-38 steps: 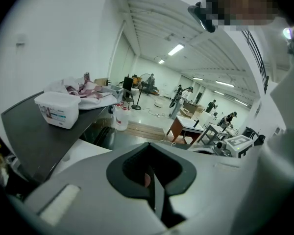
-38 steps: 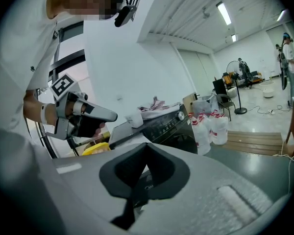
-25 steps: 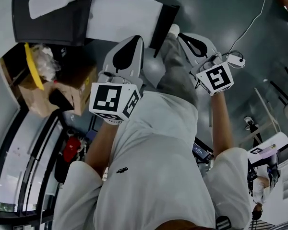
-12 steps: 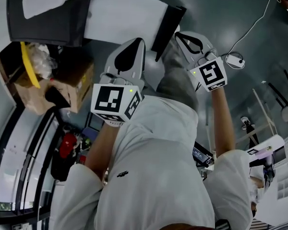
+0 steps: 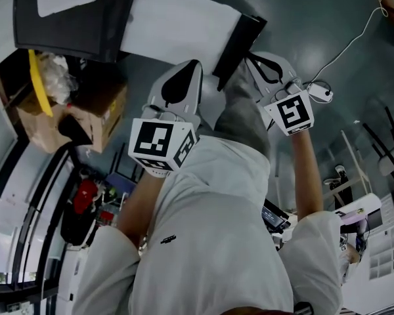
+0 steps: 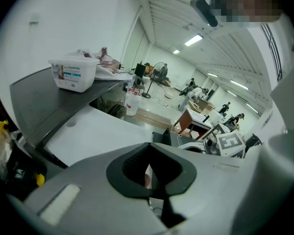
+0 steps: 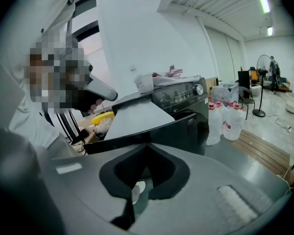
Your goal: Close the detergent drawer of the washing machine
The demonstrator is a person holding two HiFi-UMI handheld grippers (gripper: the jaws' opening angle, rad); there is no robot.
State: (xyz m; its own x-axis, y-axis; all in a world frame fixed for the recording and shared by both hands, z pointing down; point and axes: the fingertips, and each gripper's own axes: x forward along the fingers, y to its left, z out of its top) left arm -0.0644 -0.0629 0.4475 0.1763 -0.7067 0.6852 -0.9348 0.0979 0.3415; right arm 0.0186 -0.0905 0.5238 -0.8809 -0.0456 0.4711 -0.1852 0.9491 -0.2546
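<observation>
The washing machine (image 7: 183, 116) is dark, with a white top (image 7: 134, 114) and a control panel with a knob (image 7: 200, 89). It fills the head view's top, where its white top (image 5: 174, 25) shows; I cannot make out the detergent drawer in any view. My left gripper (image 5: 182, 77) and my right gripper (image 5: 266, 64) are held up side by side in front of the machine, clear of it. Both are shut with nothing between the jaws, in the left gripper view (image 6: 152, 168) and the right gripper view (image 7: 146, 168) alike.
A white tub (image 6: 72, 73) and bunched cloths (image 7: 161, 77) lie on the machine. Cardboard boxes (image 5: 98, 110) with a yellow strip (image 5: 43, 87) stand at its left. Plastic bottles (image 7: 225, 119) stand on the floor to its right. A white cable (image 5: 345, 35) runs over the floor.
The head view has drifted, so the machine's edge sits further right. Both grippers stay shut and side by side, shifted a little to the right in the view.
</observation>
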